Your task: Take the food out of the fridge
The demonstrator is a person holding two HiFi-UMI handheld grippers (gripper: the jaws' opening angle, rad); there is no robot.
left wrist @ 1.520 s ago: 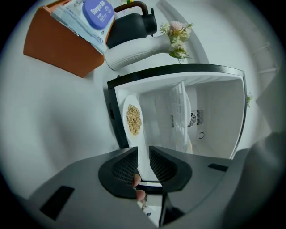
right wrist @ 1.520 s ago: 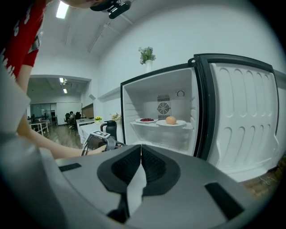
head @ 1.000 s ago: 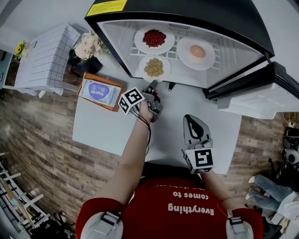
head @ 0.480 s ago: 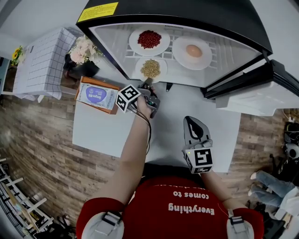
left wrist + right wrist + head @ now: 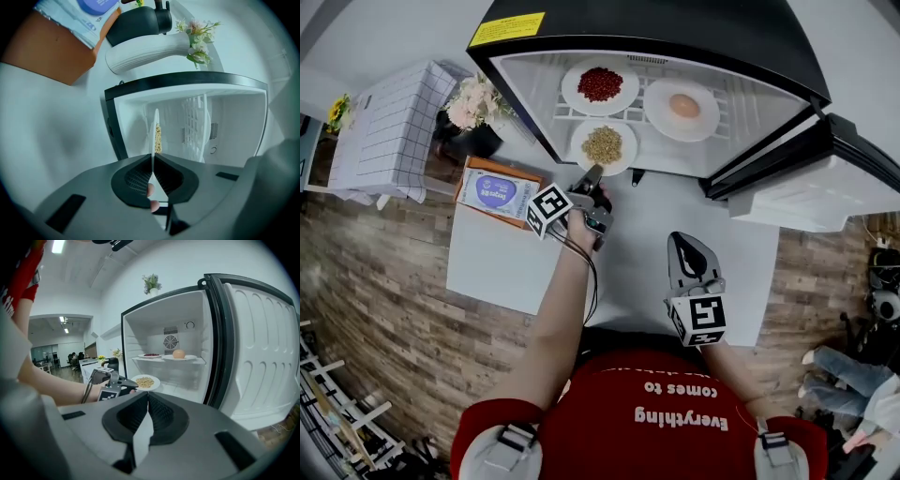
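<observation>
The open fridge (image 5: 534, 103) holds three white plates: red beans (image 5: 600, 84), a round orange-pink food (image 5: 683, 105), and yellowish beans (image 5: 603, 145) at the front. My left gripper (image 5: 592, 174) has just been closing, and its jaws now pinch the near rim of the yellowish-bean plate. That plate (image 5: 155, 127) shows edge-on between the pads in the left gripper view. In the right gripper view it (image 5: 145, 381) sits at the left gripper's tip, below the shelf. My right gripper (image 5: 682, 240) hangs shut and empty over the white table (image 5: 516, 262).
An orange box with a blue-and-white packet (image 5: 497, 187) lies on the table's left. A flower vase (image 5: 469, 98) and a black kettle (image 5: 469, 139) stand behind it. The fridge door (image 5: 825, 178) swings open to the right.
My left gripper reached forward to the bean plate's near rim and its jaws closed on it. The right gripper stayed where it was.
</observation>
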